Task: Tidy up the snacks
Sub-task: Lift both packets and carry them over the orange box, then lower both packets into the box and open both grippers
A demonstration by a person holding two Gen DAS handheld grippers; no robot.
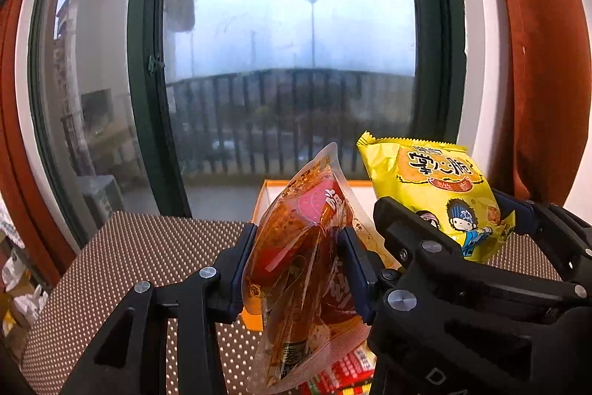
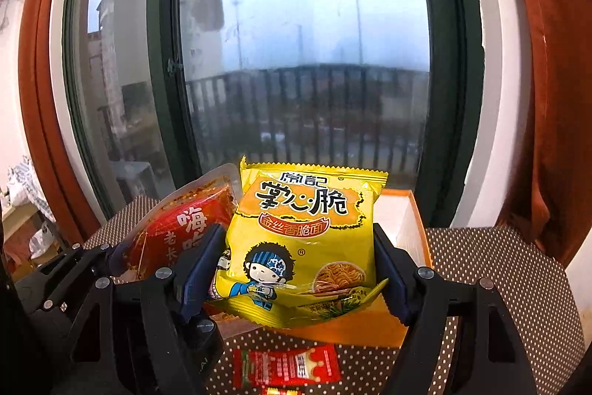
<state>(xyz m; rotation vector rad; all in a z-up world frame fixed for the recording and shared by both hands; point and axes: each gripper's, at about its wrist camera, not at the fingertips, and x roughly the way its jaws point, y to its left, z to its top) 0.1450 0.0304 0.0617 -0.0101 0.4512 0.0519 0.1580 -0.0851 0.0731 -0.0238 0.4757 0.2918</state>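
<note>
Yellow crinkled foil marks the noodle packet [image 2: 301, 243], which is clamped upright between the fingers of the right gripper [image 2: 299, 269] above the open orange box [image 2: 414, 232]. A red sauce pouch [image 1: 299, 269] is pinched by the left gripper [image 1: 296, 265], just beside the yellow packet and tilted toward it, also over the box. The box is set on the dotted brown tabletop [image 2: 499, 276] near its far edge by the window [image 2: 296, 43]. A small red sachet [image 2: 286, 367] is seen flat on the tabletop near its front edge.
</note>
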